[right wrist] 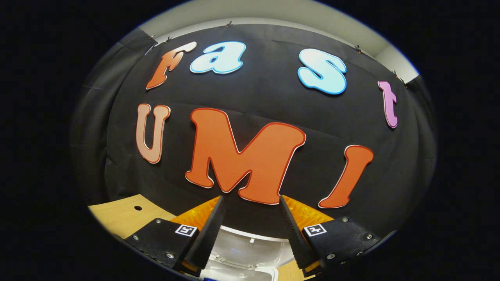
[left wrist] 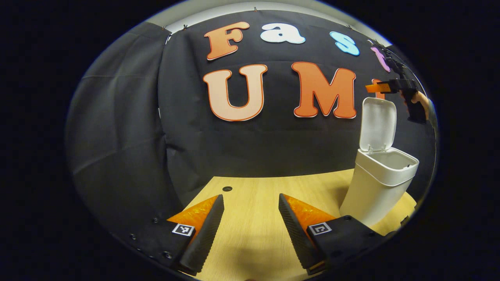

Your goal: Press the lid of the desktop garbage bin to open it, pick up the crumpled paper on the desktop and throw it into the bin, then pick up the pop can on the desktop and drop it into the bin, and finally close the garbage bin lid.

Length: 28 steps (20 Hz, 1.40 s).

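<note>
The white desktop bin [left wrist: 371,191] stands on the wooden table at the right of the left gripper view, its lid [left wrist: 378,124] swung up and the mouth open. My left gripper [left wrist: 250,197] hovers low over the table, left of the bin, open with nothing between its fingers. My right gripper [left wrist: 375,88] hangs in the air above the raised lid, held by a hand [left wrist: 420,99]. In the right gripper view that gripper [right wrist: 250,198] is open and empty, with the bin's raised lid [right wrist: 250,248] right beneath its fingers. A blue sliver [right wrist: 211,278] shows at the bottom edge; I cannot tell what it is.
The light wooden table [left wrist: 254,234] runs back to the black cloth wall and has a small round hole [left wrist: 227,189] near its far edge. A corner of the table [right wrist: 121,214] with the same hole [right wrist: 137,208] lies left of the right gripper.
</note>
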Tool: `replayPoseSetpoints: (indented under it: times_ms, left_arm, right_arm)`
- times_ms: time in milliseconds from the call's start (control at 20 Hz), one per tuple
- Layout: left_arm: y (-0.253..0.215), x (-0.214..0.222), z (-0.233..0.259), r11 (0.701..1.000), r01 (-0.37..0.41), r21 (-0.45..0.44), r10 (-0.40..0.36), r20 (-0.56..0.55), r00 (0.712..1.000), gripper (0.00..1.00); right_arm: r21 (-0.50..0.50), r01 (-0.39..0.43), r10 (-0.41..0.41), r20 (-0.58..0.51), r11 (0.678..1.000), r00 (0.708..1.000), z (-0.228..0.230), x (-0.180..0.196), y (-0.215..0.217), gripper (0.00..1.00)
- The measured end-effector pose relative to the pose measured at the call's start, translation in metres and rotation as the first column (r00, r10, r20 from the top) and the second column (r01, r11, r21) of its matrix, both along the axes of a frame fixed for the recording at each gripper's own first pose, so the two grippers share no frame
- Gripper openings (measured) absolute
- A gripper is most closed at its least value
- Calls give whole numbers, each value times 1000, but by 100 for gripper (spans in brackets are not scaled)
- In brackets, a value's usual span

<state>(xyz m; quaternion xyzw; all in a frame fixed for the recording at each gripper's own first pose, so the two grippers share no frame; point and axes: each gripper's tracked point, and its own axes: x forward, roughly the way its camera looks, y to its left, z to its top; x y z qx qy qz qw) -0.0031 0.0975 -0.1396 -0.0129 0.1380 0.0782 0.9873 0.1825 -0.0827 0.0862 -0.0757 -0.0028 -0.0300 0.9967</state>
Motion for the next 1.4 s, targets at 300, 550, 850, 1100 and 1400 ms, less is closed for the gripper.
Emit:
replayPoseSetpoints:
  times_ms: [300,550,850,1100,1400]
  left_arm:
    - [5,12,1,1000,27,16,-27,-6,1000,90]
    - [-19,41,7,994,106,20,-106,10,994,90]
    - [-43,53,5,983,179,30,-179,10,984,91]
    - [-55,57,4,977,213,31,-213,1,977,91]
    - [-72,55,4,968,249,37,-249,-6,969,91]
  right_arm:
    - [13,-14,14,-19,1000,1000,-14,-18,6,84]
    - [49,-35,36,-25,998,999,-23,-44,12,84]
    - [106,-10,25,-139,994,990,-65,-68,11,84]
    - [140,12,23,-247,990,969,-108,-87,14,84]
    - [171,34,23,-322,985,947,-146,-109,21,84]
